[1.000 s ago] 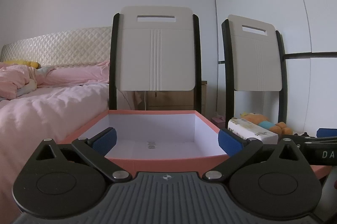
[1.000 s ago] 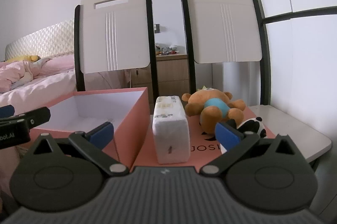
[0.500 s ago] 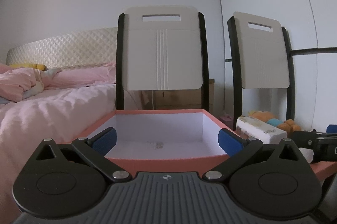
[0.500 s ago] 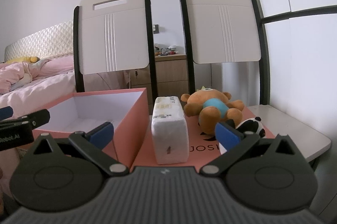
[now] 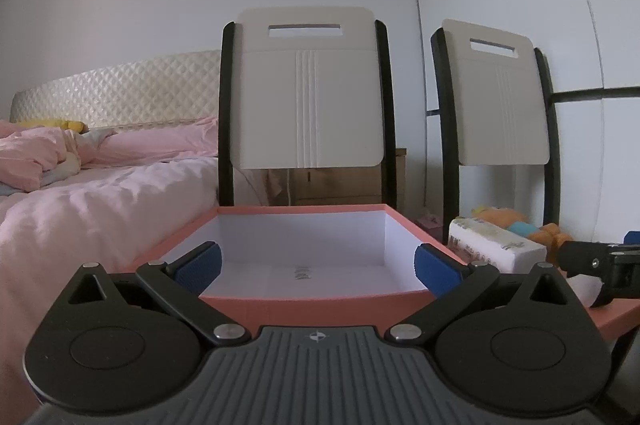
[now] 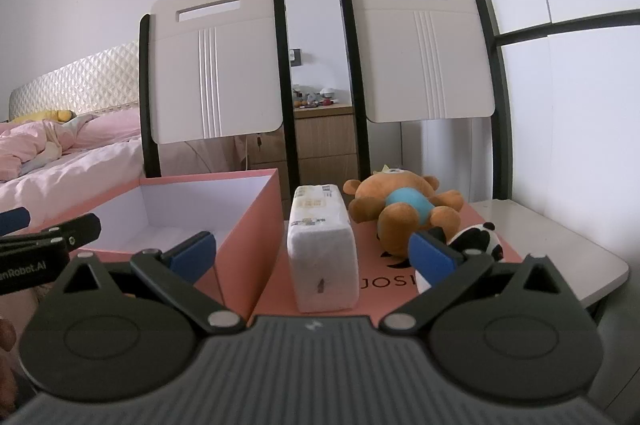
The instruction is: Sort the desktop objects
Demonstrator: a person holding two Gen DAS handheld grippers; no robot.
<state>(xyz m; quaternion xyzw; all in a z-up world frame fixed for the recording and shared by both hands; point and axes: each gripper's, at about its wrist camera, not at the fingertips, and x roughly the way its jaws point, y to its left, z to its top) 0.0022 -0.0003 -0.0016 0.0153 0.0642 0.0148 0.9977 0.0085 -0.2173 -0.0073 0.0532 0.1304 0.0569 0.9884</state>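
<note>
Over the last second we only drift our left tool (image 5: 316, 263) rightward before the empty box (image 5: 304, 305), both tools spread and holding nothing, while tissues (image 6: 322, 249), bear (image 6: 404, 209) and panda (image 6: 476, 241) wait lower right, unsorted.

Two white chairs with black frames stand side by side behind the surface (image 6: 592, 249): left chair (image 6: 216, 65), right chair (image 6: 428, 49). Between their backs, further off, a wooden bedside cabinet (image 6: 326, 141) carries small items (too small to identify). Left of the left chair lies a bed (image 5: 100, 201) with pink bedding and a quilted headboard (image 5: 116, 93).
</note>
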